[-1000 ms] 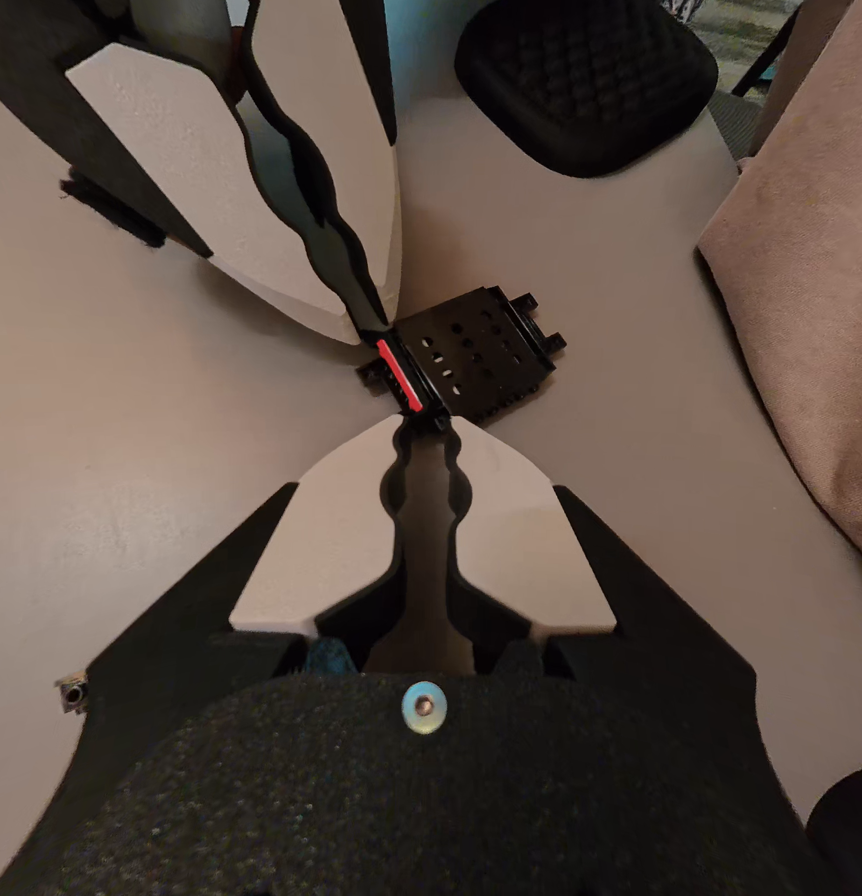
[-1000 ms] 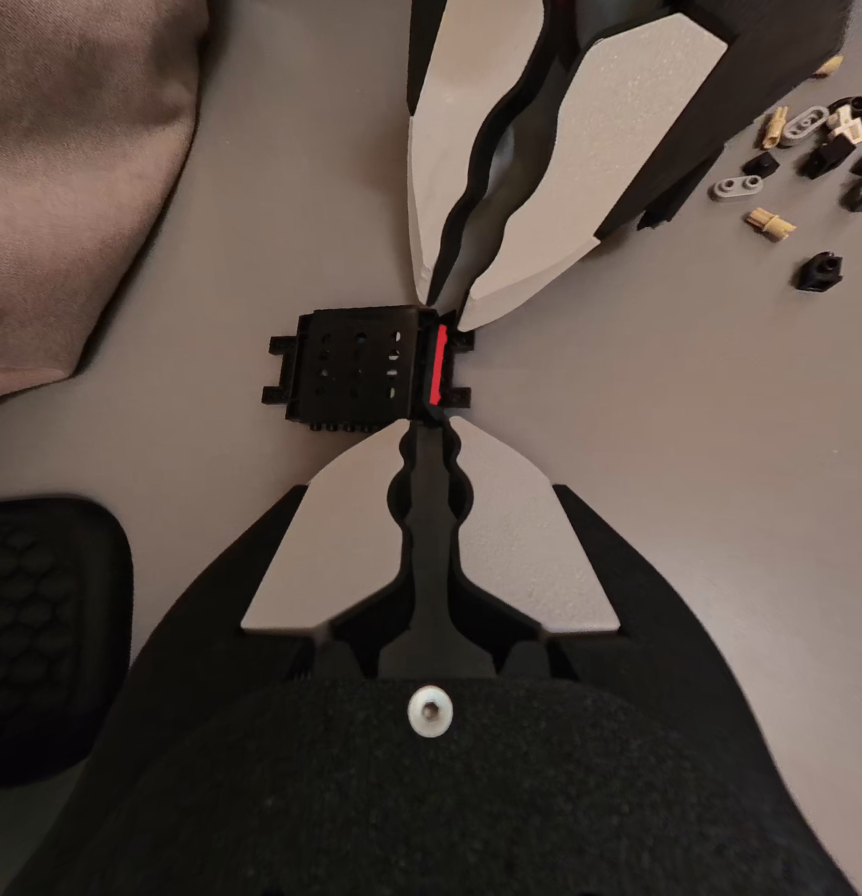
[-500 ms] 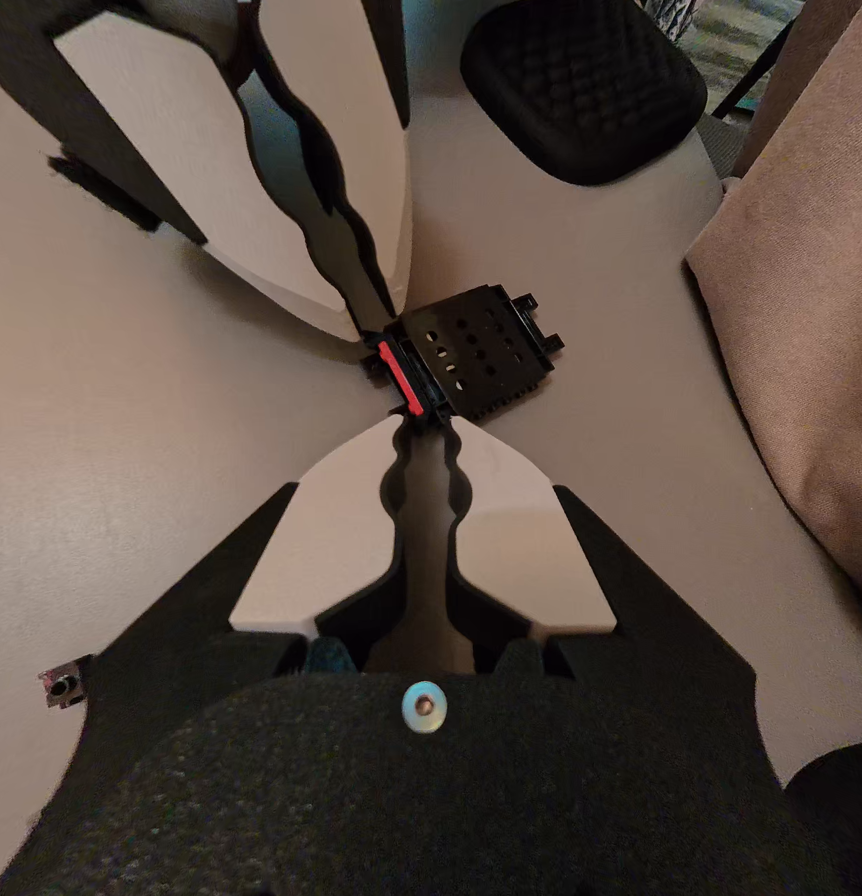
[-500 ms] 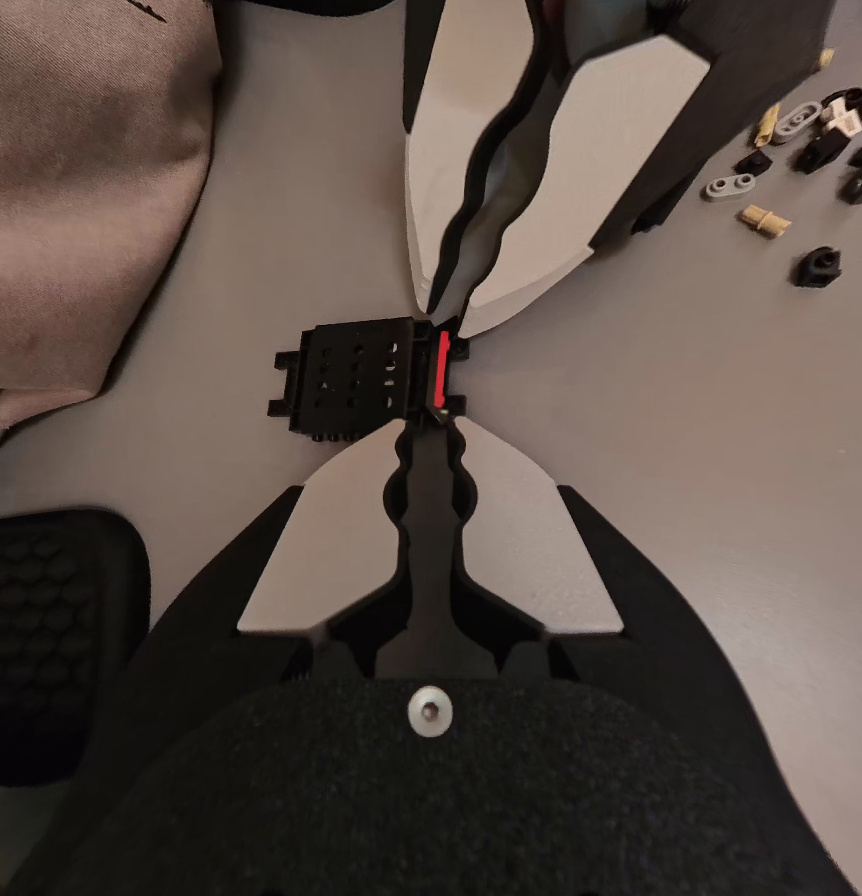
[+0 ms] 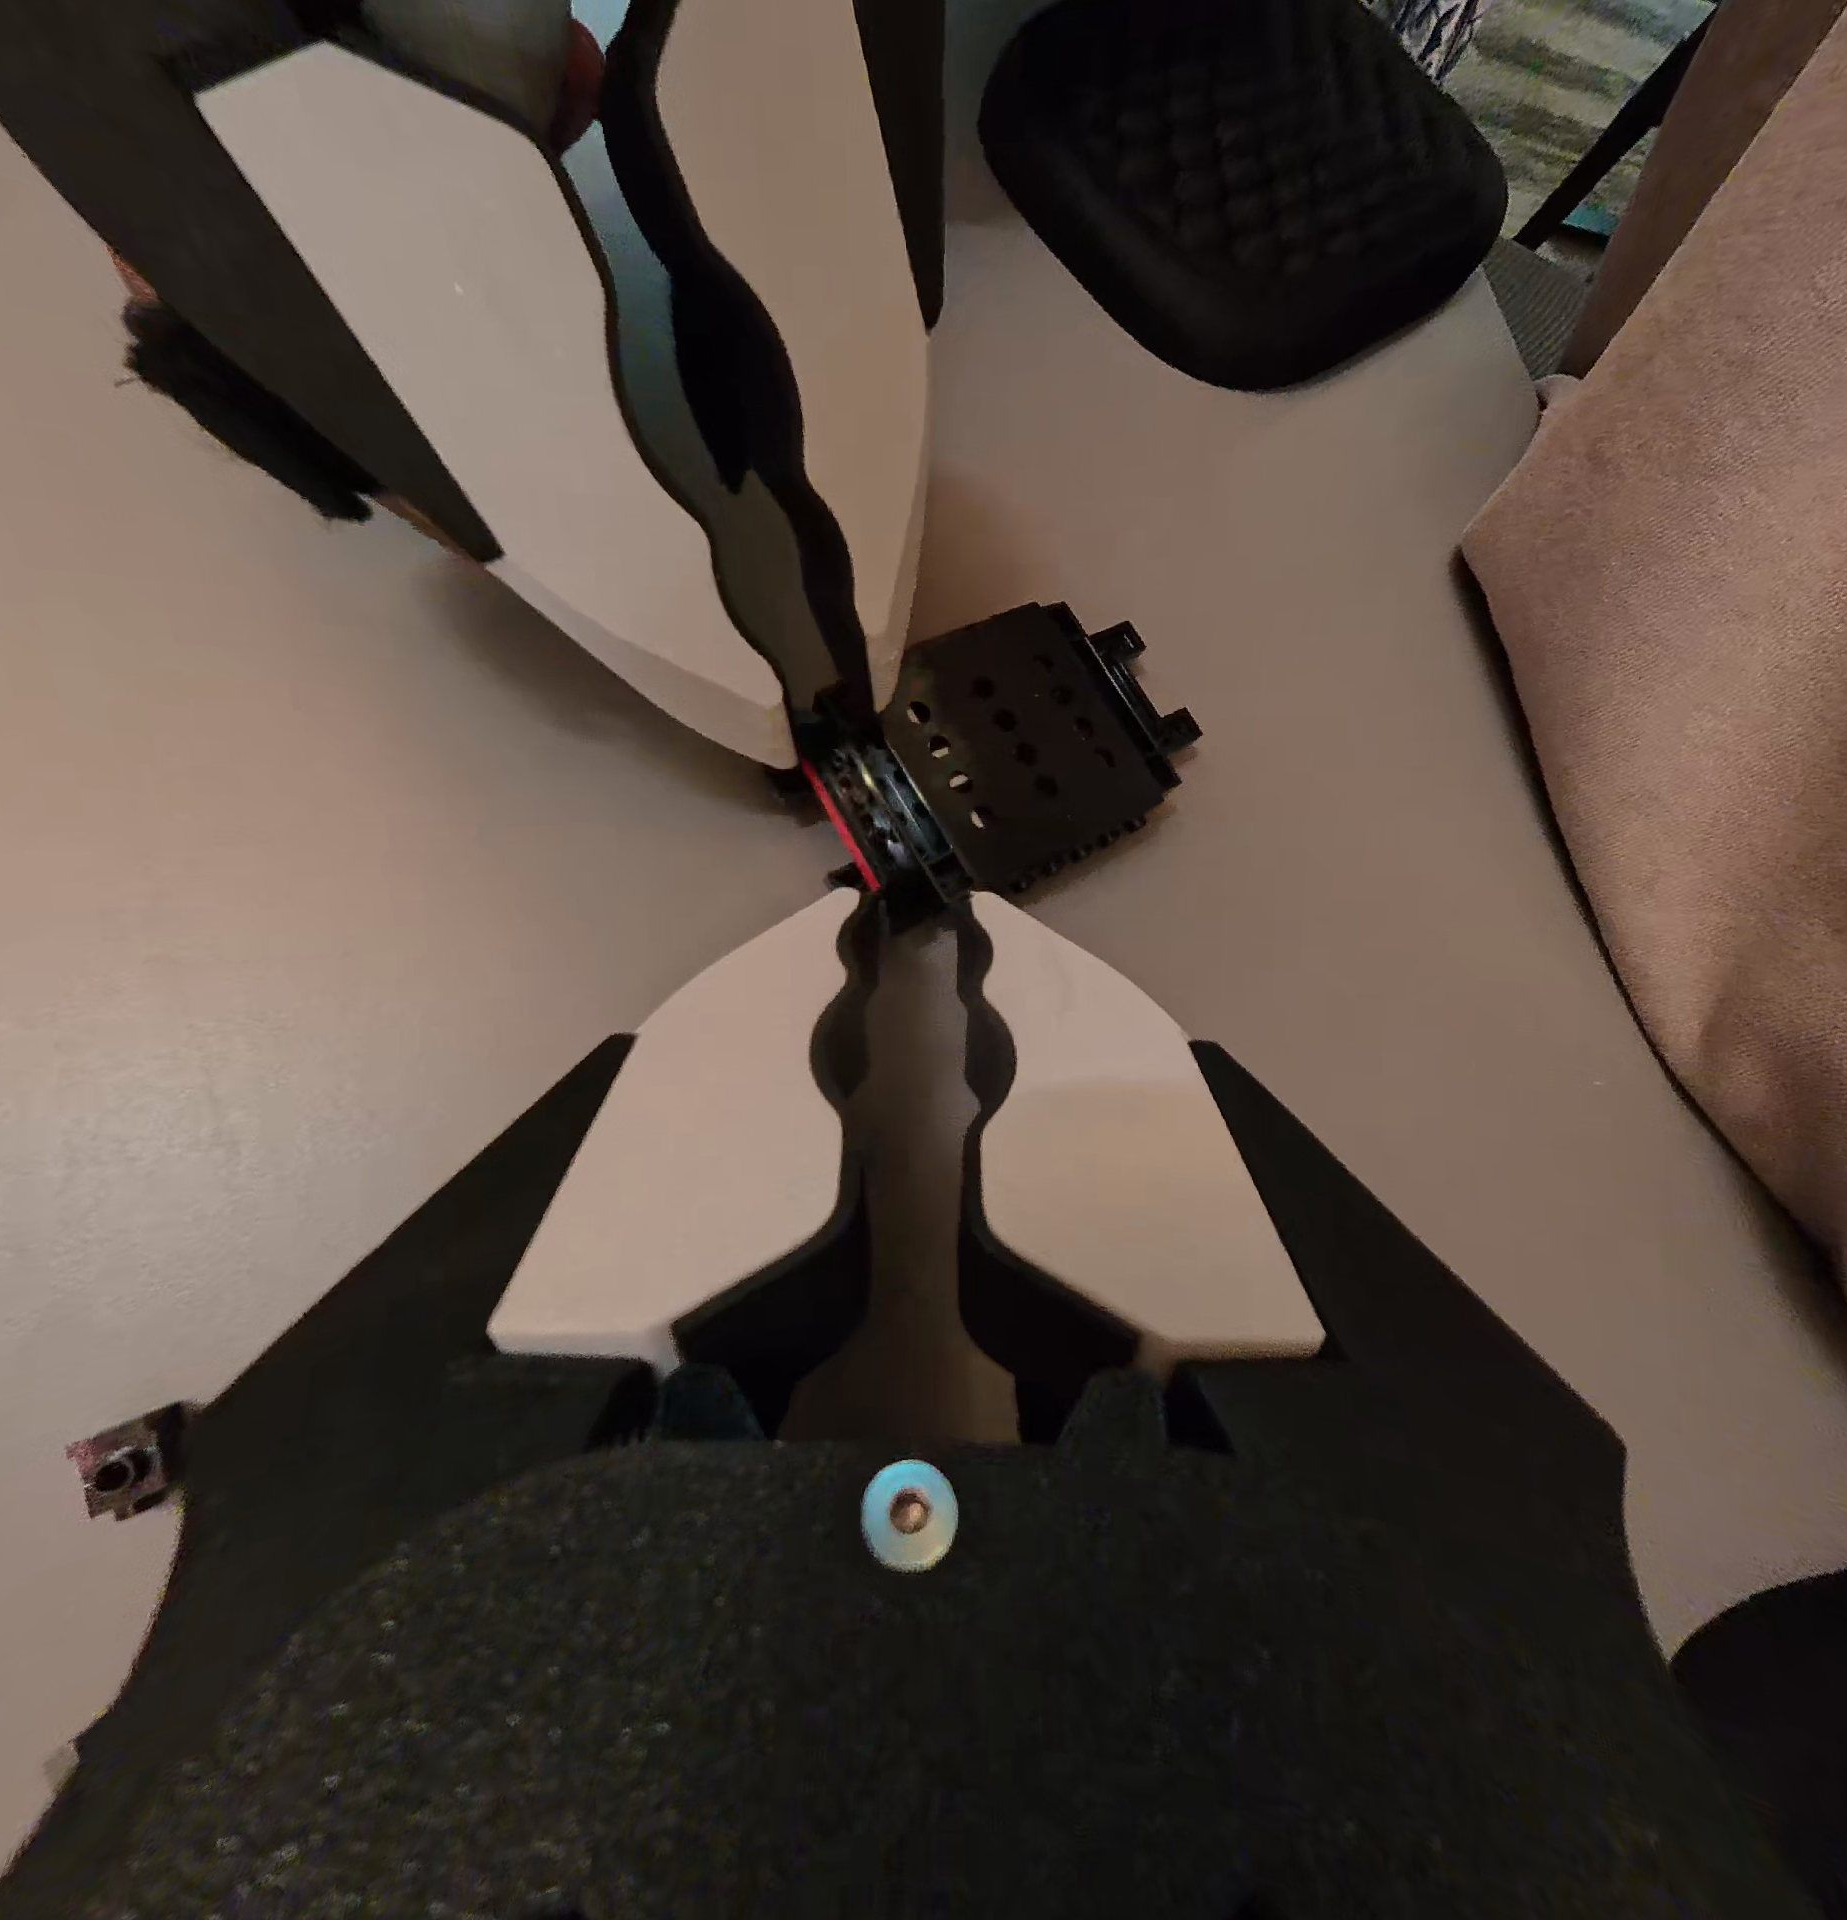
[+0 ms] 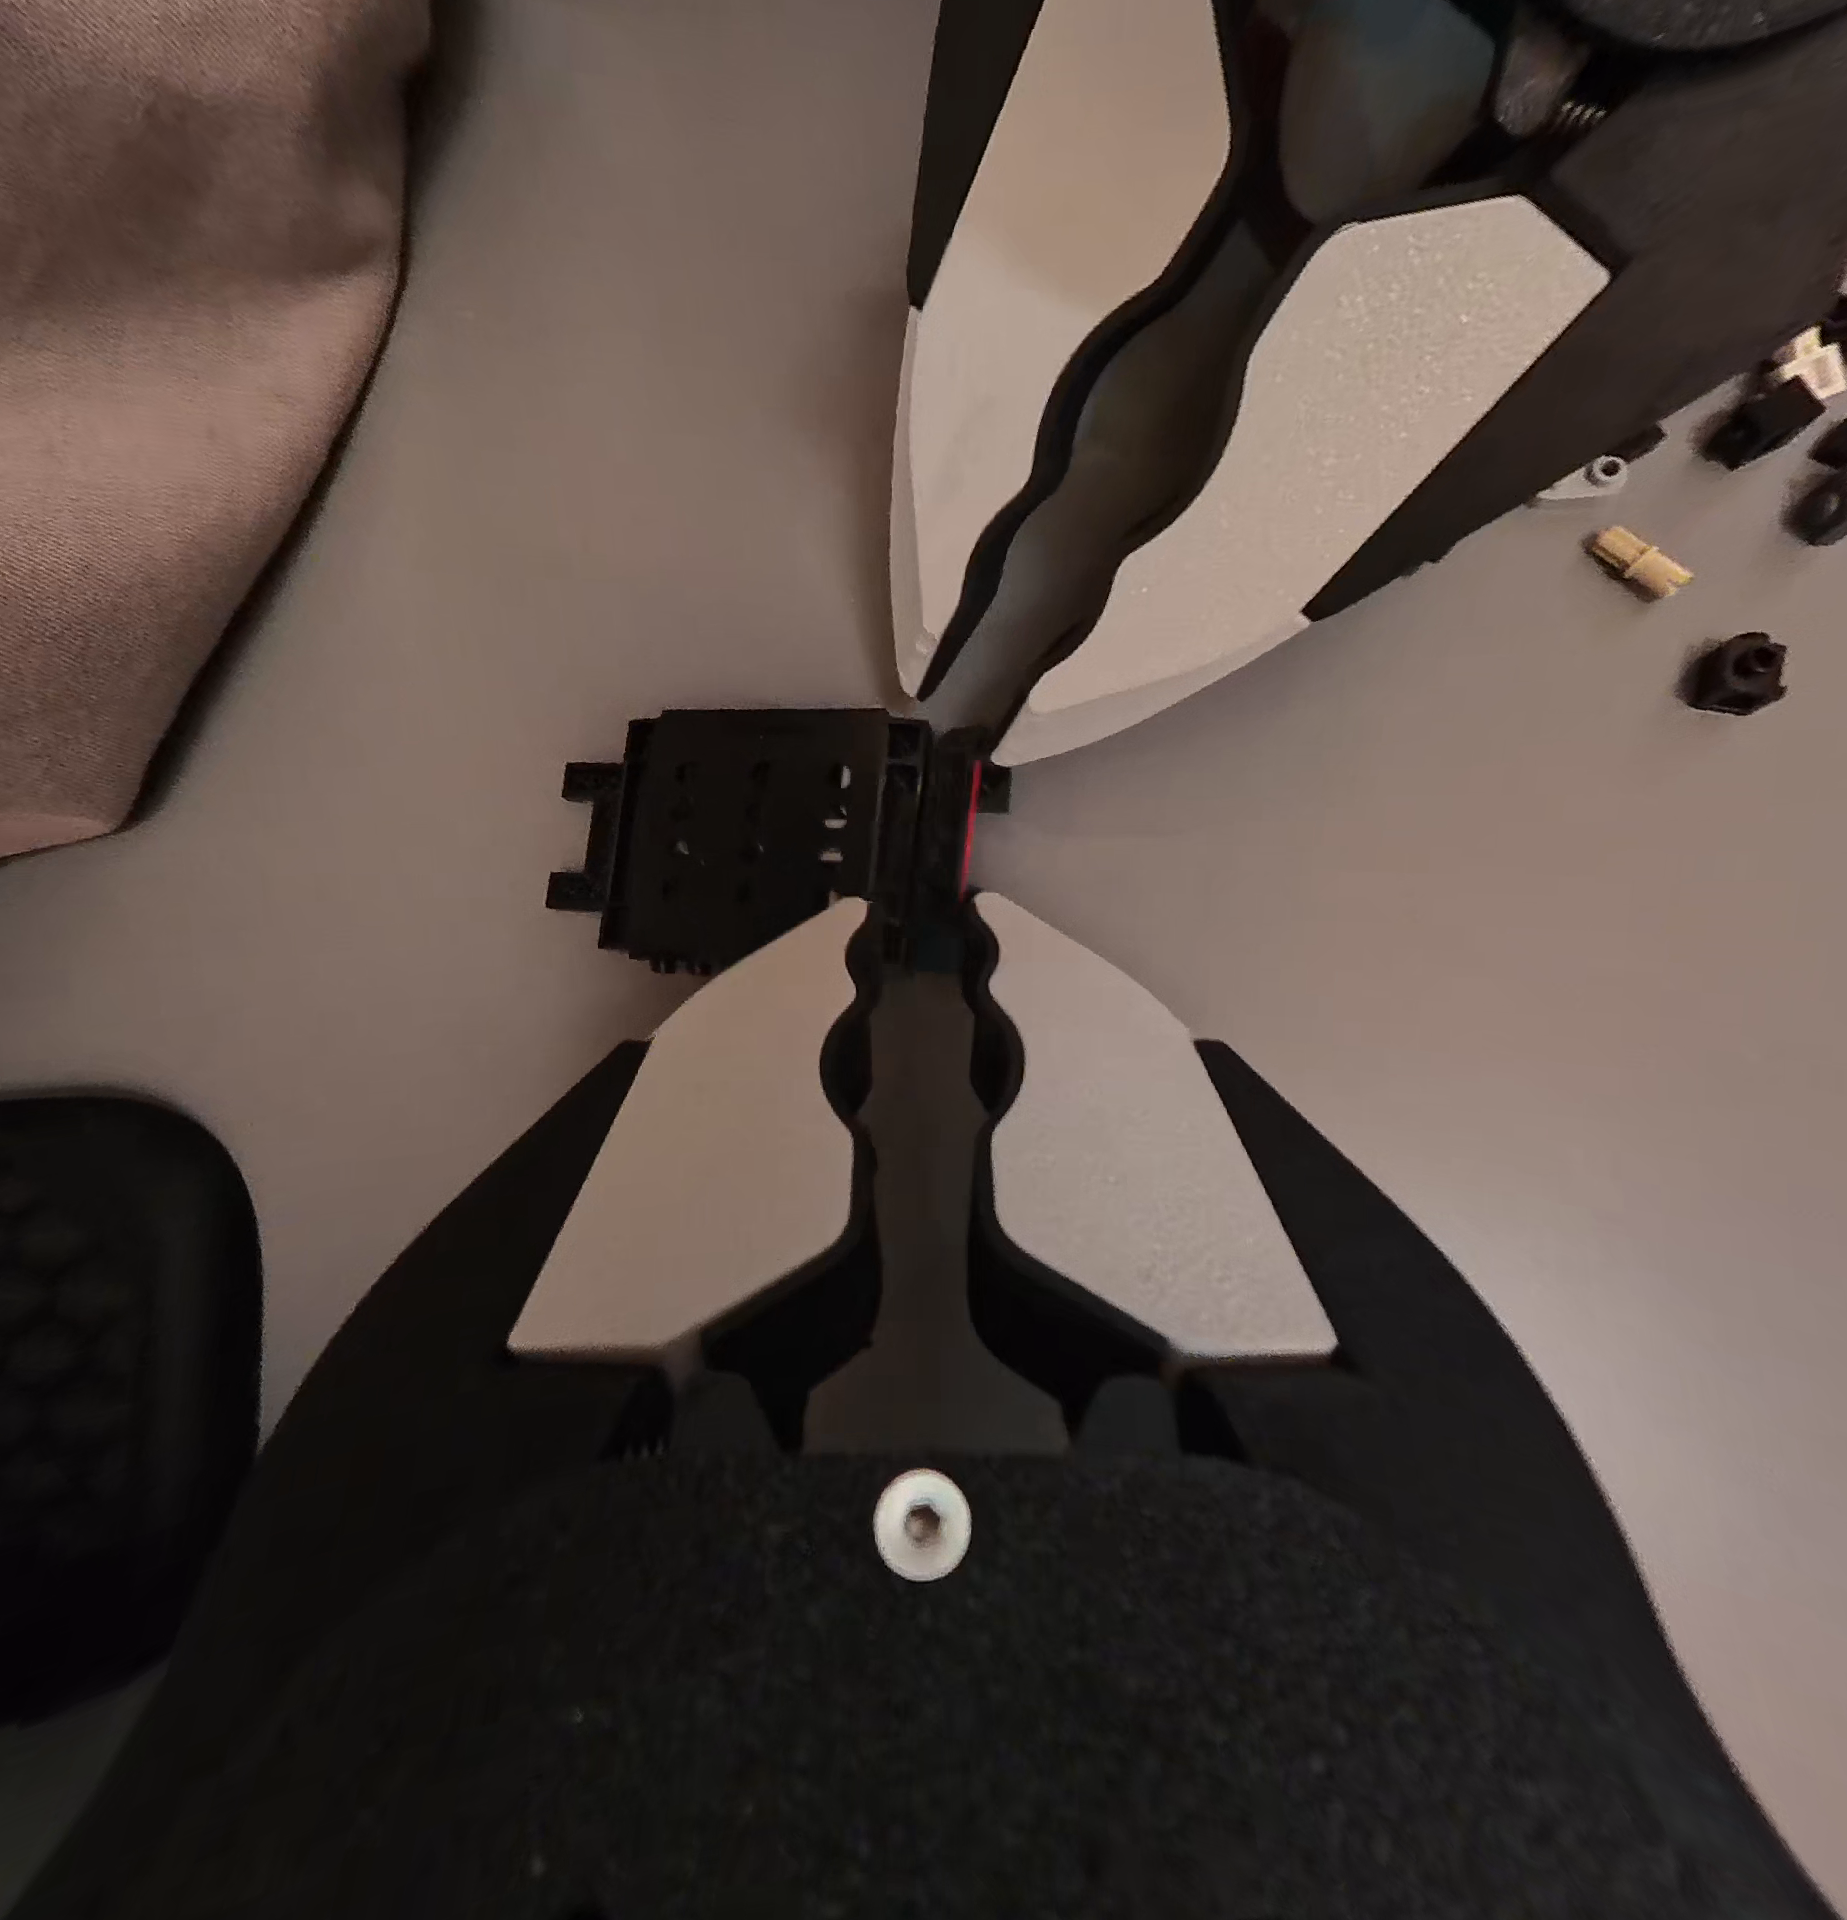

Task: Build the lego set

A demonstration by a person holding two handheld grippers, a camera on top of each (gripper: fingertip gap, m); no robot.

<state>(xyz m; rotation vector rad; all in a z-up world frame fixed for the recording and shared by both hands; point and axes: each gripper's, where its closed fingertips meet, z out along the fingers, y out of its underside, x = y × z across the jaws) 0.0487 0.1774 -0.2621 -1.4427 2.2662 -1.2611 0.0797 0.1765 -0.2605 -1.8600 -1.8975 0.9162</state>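
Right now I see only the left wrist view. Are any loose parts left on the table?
Observer: Yes. The right wrist view shows a tan pin lying on the table, to the right of the black assembly.
Operator: Is anything near that pin?
Observer: A small black piece lies apart from it, nearer the camera.
Operator: Does something hide other parts?
Observer: A grey piece is partly hidden by the left gripper.
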